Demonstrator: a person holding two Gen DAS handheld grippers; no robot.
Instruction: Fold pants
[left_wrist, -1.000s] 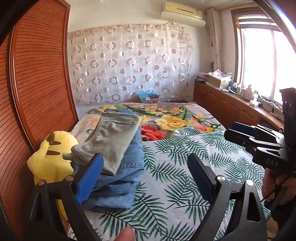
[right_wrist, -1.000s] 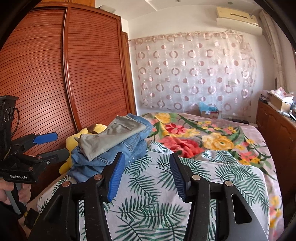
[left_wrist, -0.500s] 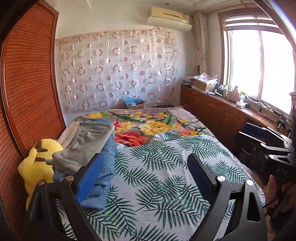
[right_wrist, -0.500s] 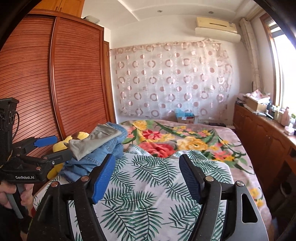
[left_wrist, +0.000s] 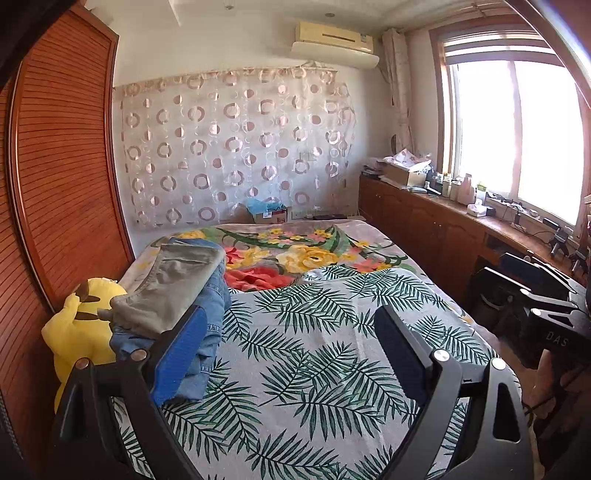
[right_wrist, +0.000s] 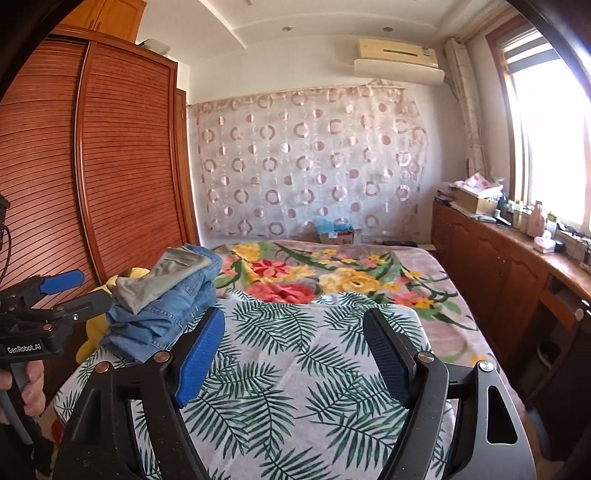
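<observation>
Both my left tongs (left_wrist: 290, 354) and right tongs (right_wrist: 293, 358) gape wide, empty; folded pants (left_wrist: 173, 284) stacked far left on bed (left_wrist: 314, 350).

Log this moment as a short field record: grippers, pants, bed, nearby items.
left gripper: open, empty, above the bed
right gripper: open, empty, above the bed
pants: folded stack at the bed's left edge, grey-green pants on top of blue jeans
bed cover: palm-leaf sheet over floral blanket
beside stack: yellow plush toy, against the wooden wardrobe
</observation>
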